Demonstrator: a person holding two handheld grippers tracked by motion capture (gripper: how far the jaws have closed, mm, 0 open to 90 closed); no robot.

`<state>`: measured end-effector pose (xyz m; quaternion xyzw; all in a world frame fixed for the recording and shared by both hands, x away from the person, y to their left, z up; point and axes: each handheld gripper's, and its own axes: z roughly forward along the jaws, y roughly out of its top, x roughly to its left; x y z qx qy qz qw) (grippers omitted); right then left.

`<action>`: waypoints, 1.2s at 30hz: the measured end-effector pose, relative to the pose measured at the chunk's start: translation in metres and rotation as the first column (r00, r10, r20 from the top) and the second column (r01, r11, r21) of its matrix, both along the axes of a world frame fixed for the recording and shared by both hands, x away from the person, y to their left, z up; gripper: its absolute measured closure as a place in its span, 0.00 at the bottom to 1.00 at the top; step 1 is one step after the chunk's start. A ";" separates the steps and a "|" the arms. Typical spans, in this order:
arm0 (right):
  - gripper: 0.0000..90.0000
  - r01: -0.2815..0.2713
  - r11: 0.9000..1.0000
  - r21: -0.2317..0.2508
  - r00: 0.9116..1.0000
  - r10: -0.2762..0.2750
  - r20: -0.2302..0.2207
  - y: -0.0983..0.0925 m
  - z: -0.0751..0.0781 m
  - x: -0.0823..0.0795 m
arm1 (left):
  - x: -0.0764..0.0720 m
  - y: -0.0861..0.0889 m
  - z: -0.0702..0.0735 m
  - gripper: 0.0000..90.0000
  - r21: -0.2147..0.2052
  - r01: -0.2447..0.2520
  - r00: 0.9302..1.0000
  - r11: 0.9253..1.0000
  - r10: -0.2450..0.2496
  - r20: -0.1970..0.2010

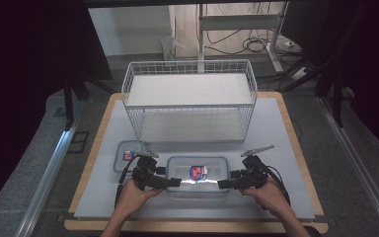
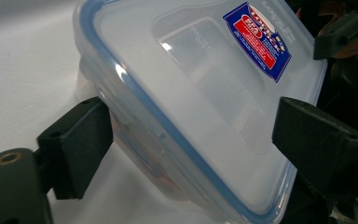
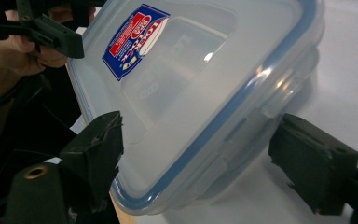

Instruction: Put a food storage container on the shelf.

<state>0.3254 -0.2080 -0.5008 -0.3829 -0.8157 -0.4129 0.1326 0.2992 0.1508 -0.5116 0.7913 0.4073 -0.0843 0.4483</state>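
A clear plastic food container (image 1: 198, 176) with a blue-sealed snap lid sits on the grey mat of the desk (image 1: 276, 128), near the front edge and in front of a white wire basket (image 1: 189, 98). A red and blue label (image 1: 198, 171) is stuck on the lid. A smaller container of the same kind (image 1: 128, 154) lies just beside it, to its left and slightly farther back.

The left claw (image 1: 173, 182) comes in at the big container's left end. In the left gripper view the container's corner lies between its two black jaws: one jaw is against the side wall below the lid's rim, the other stands over the lid's top near the far edge. The jaws are wide apart, and whether the pads actually press on the plastic I cannot tell from these views.

The right claw (image 1: 224, 183) meets the container's right end in the same way. In the right gripper view (image 3: 196, 154) one jaw sits at the lid's corner on the near side and the other stands just beside the side wall under a lid flap; a narrow gap seems to remain there, though contact is not certain.

The left hand (image 1: 132, 196) and right hand (image 1: 266, 193) hold the tools from the desk's front edge. The container looks tilted in both gripper views, but those cameras are themselves rolled.
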 end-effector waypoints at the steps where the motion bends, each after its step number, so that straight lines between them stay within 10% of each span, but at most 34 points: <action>1: 0.24 0.001 1.000 0.003 1.000 -0.001 0.004 -0.001 0.001 -0.001 | -0.002 0.001 0.001 0.16 -0.002 -0.003 1.000 1.000 0.003 0.001; 13: 0.48 0.043 0.998 0.054 0.996 -0.046 0.070 -0.013 0.011 -0.022 | -0.032 0.012 0.004 0.39 -0.058 -0.041 0.997 0.997 0.045 0.059; 28: 0.54 0.027 0.997 0.067 0.991 -0.035 0.126 -0.017 0.015 -0.039 | -0.050 0.028 -0.003 0.60 -0.187 -0.062 0.997 0.980 0.068 0.030; 36: 0.56 0.060 0.993 0.105 0.996 -0.066 0.053 -0.018 0.009 -0.038 | -0.053 0.027 -0.001 0.60 -0.182 -0.081 0.996 0.980 0.084 0.013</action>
